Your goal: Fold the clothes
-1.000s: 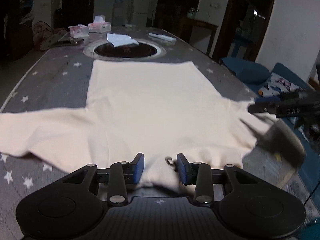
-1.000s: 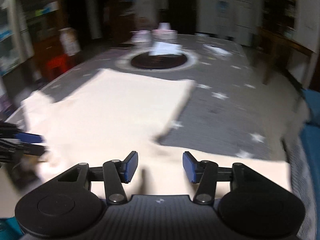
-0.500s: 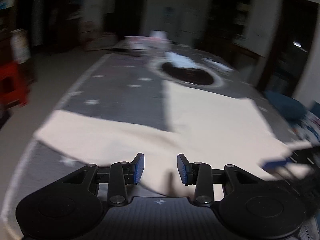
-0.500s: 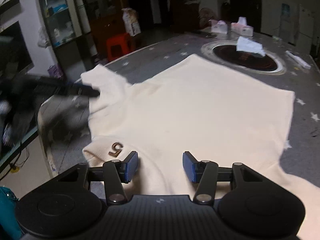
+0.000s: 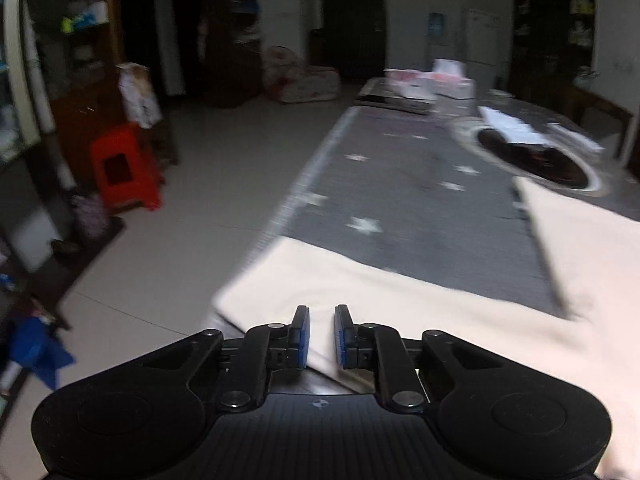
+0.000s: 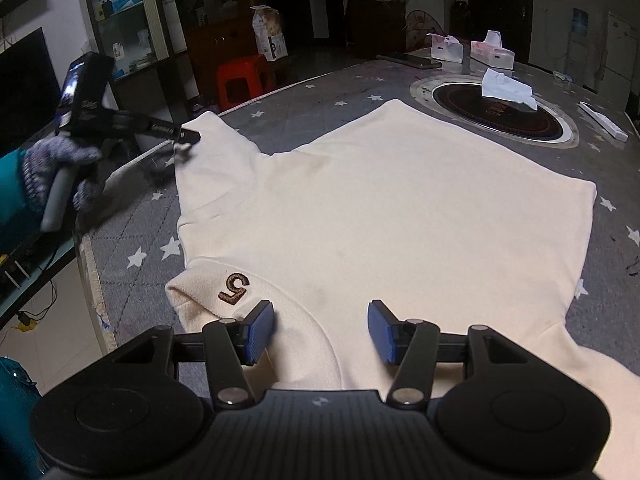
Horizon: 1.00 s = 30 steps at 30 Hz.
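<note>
Left wrist view: left gripper (image 5: 321,336) has narrowed over the sleeve (image 5: 360,292) — right gripper (image 6: 321,332) stays wide, empty.

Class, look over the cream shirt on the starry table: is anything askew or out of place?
The cream shirt lies mostly flat, but its collar by the right gripper is bunched and folded over. A crumpled tissue sits on the round cooktop.

Dim room — pale tiled floor (image 5: 192,184), red stool (image 5: 124,168), dark cabinets (image 6: 168,20).
</note>
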Each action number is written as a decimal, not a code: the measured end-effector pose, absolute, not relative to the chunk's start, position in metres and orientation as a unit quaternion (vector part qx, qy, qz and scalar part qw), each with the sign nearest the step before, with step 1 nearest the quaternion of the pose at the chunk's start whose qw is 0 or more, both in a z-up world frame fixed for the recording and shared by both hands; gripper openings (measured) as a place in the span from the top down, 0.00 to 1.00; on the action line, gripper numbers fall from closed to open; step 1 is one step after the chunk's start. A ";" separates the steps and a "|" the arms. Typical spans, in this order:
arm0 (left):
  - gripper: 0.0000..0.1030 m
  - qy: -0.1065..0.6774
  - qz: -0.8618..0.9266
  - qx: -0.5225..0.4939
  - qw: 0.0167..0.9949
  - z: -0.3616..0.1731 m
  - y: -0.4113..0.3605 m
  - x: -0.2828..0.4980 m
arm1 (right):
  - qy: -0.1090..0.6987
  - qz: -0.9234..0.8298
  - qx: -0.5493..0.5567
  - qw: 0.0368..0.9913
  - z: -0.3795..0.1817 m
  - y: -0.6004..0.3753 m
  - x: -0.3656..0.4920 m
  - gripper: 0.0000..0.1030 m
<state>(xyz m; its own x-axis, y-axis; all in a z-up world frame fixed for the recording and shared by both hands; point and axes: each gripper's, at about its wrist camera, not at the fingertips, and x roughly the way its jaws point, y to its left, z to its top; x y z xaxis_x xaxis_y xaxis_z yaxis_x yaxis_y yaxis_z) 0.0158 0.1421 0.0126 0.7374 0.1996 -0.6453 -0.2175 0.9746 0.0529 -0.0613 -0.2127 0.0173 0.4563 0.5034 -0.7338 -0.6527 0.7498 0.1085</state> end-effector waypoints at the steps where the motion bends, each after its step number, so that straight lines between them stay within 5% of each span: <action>1: 0.85 0.345 0.119 -0.015 0.931 0.012 0.146 0.018 | 0.395 0.341 -0.094 0.848 0.017 -0.213 -0.061 0.48; 7: 0.85 0.359 0.142 -0.029 0.922 0.020 0.149 0.020 | 0.394 0.342 -0.095 0.848 0.016 -0.212 -0.061 0.46; 21: 0.84 0.330 -0.139 -0.070 0.931 0.039 0.019 0.006 | 0.393 0.337 -0.100 0.850 0.016 -0.209 -0.063 0.45; 30: 0.86 0.362 -0.111 -0.086 0.921 0.012 0.027 0.024 | 0.389 0.339 -0.098 0.851 0.015 -0.210 -0.065 0.45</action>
<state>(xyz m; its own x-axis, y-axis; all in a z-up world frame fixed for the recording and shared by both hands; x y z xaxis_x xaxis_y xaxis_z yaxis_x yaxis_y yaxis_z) 0.0236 0.0271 0.0124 0.7129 -0.2663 -0.6487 0.1411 0.9606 -0.2393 -0.0647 -0.2101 0.0154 0.4673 0.5004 -0.7288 -0.6524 0.7516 0.0977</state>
